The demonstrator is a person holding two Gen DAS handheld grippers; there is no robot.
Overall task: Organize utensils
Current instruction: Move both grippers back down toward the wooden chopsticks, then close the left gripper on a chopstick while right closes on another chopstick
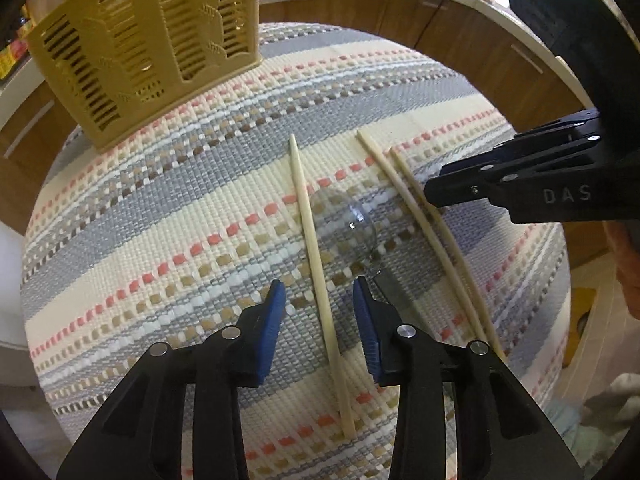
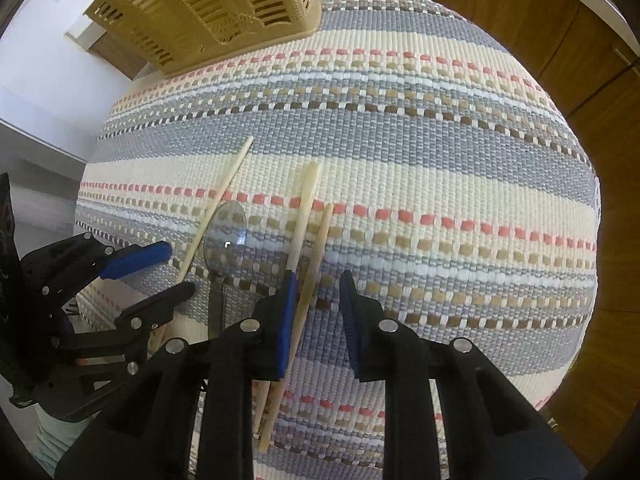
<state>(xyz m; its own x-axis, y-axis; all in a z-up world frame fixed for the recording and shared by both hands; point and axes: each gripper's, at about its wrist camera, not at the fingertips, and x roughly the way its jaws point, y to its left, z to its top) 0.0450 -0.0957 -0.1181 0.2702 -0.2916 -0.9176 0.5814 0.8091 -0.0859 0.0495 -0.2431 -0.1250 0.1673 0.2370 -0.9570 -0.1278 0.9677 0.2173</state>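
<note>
Three pale chopsticks and a clear plastic spoon [image 1: 352,228] lie on a striped woven mat [image 1: 160,216]. My left gripper [image 1: 320,292] is open, low over the mat, straddling the single chopstick [image 1: 316,264]; the spoon handle runs under its right finger. My right gripper [image 2: 316,280] is open and straddles one chopstick [image 2: 312,276] of the pair; the other chopstick [image 2: 302,216] lies just outside its left finger. In the left wrist view it [image 1: 436,192] sits over the chopstick pair [image 1: 420,208]. A yellow slotted utensil basket [image 1: 140,48] stands at the mat's far left corner; it also shows in the right wrist view [image 2: 216,4].
The mat covers a small table with wooden cabinets [image 1: 460,36] behind and to the right. The spoon [image 2: 224,232] and single chopstick [image 2: 216,204] lie between the two grippers. The left gripper [image 2: 168,268] is close at the right gripper's left.
</note>
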